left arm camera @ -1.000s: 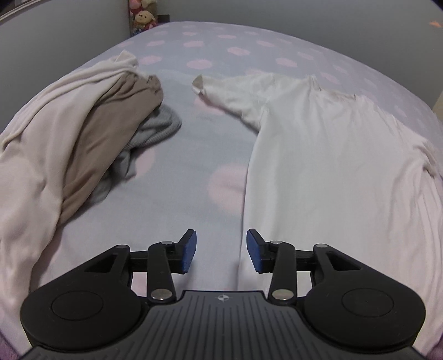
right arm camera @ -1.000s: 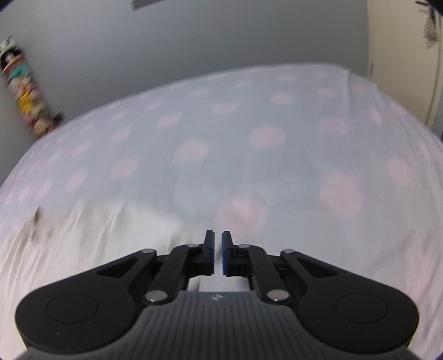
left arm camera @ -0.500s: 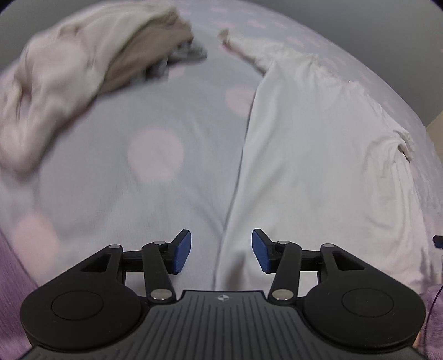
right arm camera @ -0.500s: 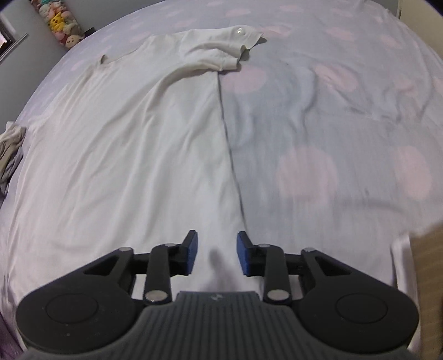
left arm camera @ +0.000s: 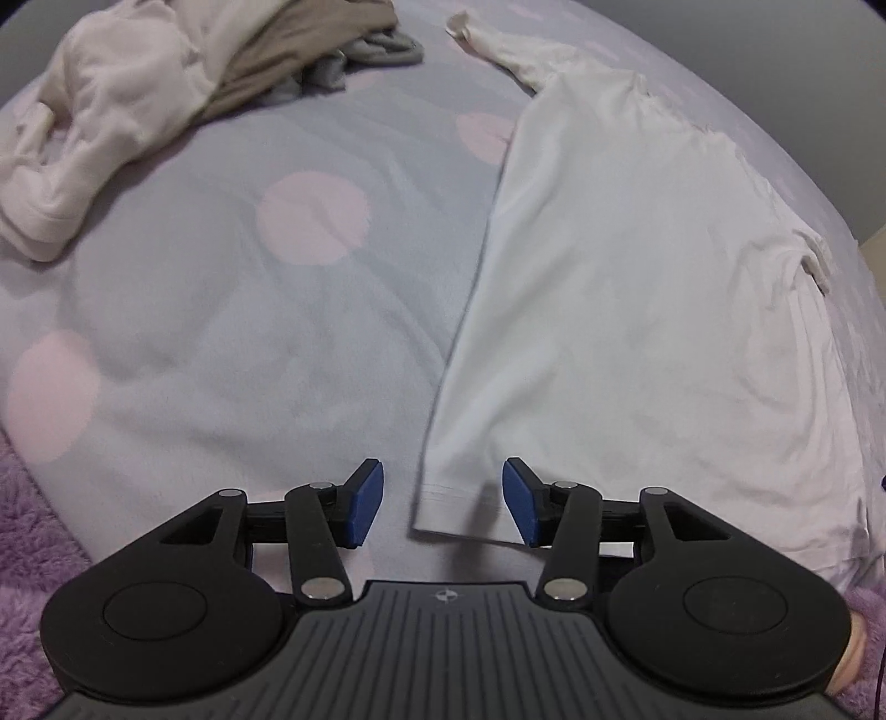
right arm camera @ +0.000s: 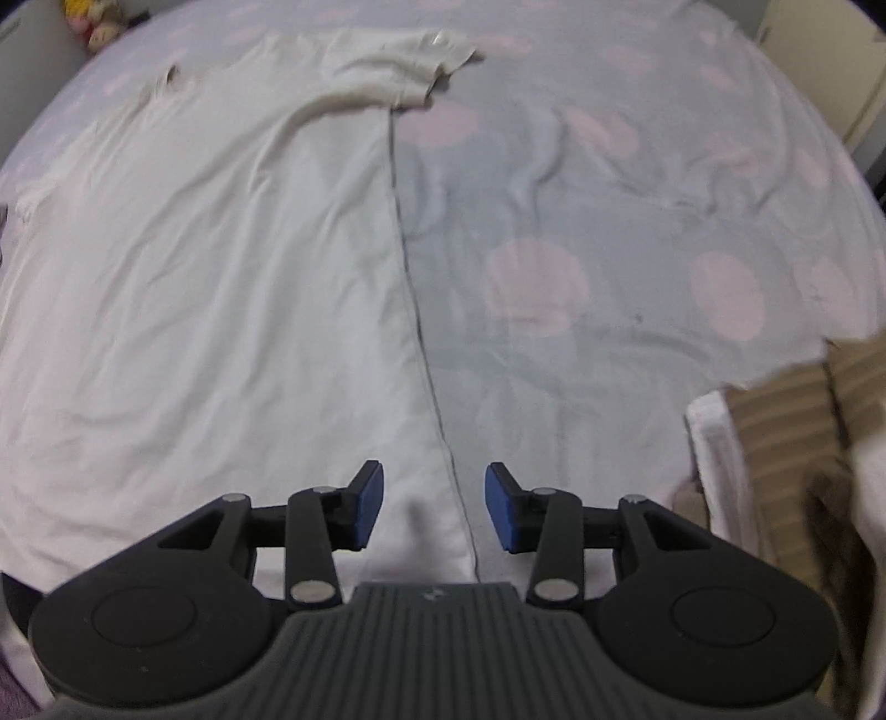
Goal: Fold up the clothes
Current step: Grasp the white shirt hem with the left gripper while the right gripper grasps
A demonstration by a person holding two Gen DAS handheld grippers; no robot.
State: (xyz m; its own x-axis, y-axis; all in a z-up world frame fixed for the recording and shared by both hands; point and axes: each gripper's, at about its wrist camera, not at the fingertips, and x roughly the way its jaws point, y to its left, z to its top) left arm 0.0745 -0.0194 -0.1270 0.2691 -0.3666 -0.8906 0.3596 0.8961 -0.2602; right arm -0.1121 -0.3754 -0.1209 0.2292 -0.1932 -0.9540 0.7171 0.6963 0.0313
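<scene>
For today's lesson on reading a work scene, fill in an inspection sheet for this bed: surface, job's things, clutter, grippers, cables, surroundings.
Surface: bedsheet, pale blue with pink dots, lightly wrinkled.
Job's things: white shirt spread flat, both sleeves bunched.
Clutter: clothes heap at far left; striped cloth at right edge.
Grippers: left gripper open, its fingers either side of the shirt's hem corner; right gripper opening over the shirt's other side edge, gripping nothing.
Cables: nothing seen.
Surroundings: grey wall; plush toys in the far corner.
</scene>
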